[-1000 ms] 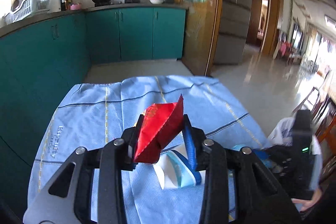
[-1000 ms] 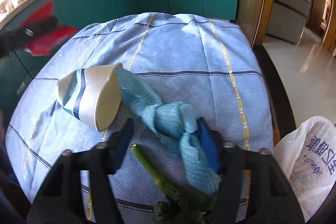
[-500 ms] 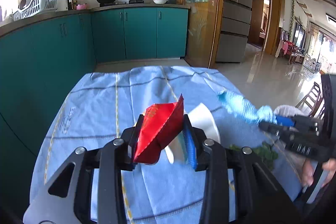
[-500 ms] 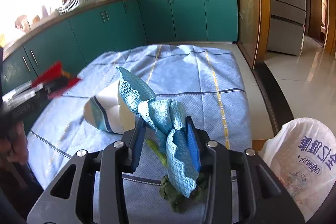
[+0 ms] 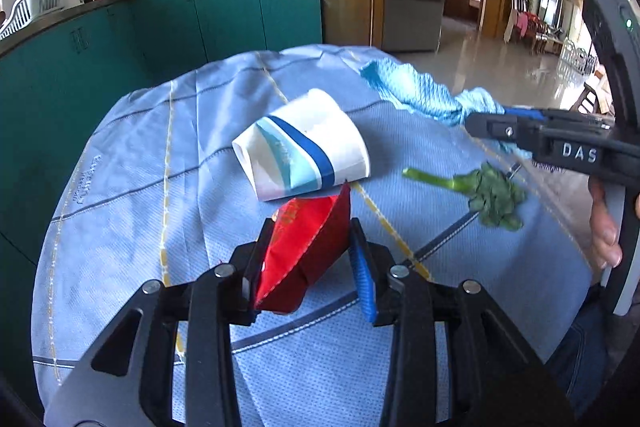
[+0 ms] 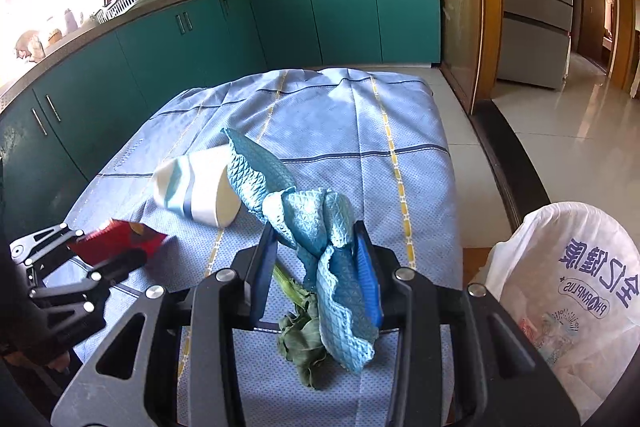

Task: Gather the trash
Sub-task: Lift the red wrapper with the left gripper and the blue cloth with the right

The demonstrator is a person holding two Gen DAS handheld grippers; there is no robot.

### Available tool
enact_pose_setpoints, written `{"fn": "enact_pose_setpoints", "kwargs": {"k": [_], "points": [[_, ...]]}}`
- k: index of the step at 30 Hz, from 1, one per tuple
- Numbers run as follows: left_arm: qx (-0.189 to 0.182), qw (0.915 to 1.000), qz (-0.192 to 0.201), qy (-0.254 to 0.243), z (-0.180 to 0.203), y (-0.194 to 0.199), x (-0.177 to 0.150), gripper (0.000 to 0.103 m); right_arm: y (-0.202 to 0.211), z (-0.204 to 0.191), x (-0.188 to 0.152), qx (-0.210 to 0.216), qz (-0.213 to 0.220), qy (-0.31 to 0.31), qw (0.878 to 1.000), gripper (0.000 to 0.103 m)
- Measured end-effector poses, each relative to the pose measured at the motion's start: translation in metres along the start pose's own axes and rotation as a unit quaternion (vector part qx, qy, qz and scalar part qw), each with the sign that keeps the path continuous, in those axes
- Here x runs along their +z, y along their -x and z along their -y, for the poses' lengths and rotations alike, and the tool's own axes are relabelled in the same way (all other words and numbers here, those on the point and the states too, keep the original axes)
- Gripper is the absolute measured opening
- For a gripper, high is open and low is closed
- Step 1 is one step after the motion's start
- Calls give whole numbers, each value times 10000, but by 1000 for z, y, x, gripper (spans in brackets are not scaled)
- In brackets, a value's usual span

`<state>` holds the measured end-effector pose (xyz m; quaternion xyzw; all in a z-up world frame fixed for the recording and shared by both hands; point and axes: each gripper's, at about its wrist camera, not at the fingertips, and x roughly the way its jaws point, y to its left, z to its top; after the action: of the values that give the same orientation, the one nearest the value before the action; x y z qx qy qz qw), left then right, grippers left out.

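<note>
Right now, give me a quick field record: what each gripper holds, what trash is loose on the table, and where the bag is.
left gripper: shut on red wrapper
right gripper: shut on blue cloth, lifted off the table
loose on tablecloth: paper cup on its side; green vegetable scrap
white plastic bag: beside the table's right edge in the right wrist view, mouth not clearly visible
</note>
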<state>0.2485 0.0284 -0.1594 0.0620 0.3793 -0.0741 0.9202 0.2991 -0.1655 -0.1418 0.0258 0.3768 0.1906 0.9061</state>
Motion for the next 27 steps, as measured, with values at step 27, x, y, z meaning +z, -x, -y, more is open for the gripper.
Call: {"fn": "enact_pose_setpoints", "kwargs": {"k": [27], "points": [[151, 9996, -151, -177, 13, -11, -5, 41, -8, -4, -3, -114, -192, 21, 9997, 39]]}}
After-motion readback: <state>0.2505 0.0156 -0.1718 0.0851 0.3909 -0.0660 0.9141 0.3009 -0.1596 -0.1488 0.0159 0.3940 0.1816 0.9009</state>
